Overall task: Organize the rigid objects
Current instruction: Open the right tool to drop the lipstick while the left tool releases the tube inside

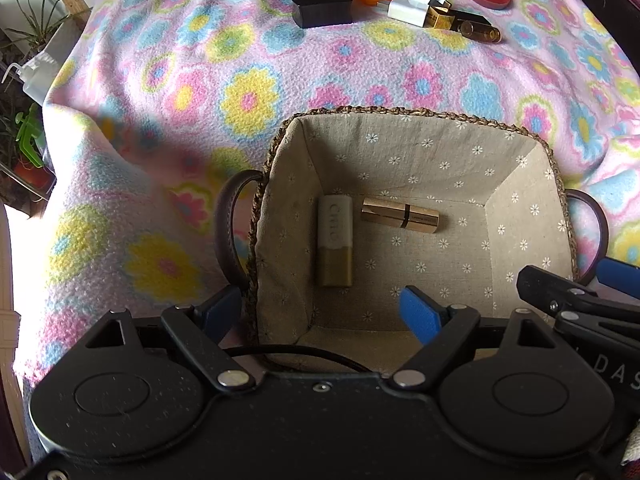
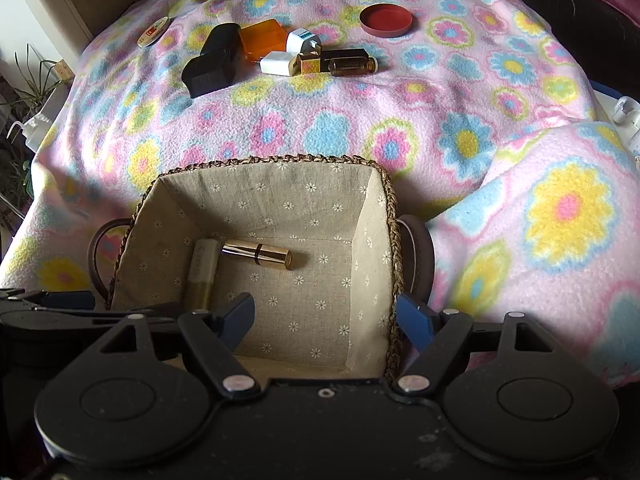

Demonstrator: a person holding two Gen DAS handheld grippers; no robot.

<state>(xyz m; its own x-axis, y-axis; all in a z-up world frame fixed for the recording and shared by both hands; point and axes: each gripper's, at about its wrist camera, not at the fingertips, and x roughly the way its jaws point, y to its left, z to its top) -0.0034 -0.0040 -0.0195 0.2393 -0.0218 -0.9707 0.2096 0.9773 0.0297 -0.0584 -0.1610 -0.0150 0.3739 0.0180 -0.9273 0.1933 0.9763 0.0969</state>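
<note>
— Hovering over the basket [image 1: 420, 114], both claws: left claw [image 1: 320, 312] wide and empty, right claw [image 2: 326, 318] with jaws opening, nothing between them.

— Already in the basket?

— Two lipsticks on the lining. White-and-gold one [image 1: 336, 240] at the left wall, long axis near to far. Gold one [image 1: 400, 220] just right of its far end, long axis left to right.

— Left to collect?

— A cluster far across the blanket [image 2: 280, 120], well apart from both claws: black box [image 2: 212, 60], orange box [image 2: 262, 38], two white chargers [image 2: 280, 62], gold-capped bottle [image 2: 332, 62], red lid [image 2: 386, 20]. Straight ahead and far from either claw; red lid probably nearer the right one.

— Any writing?

— Grey lettering along the white lipstick, too soft to read surely. "DAS" on the right claw's body at the left view's right edge. Oval tag [image 2: 153, 32] at far left, print unreadable.
</note>
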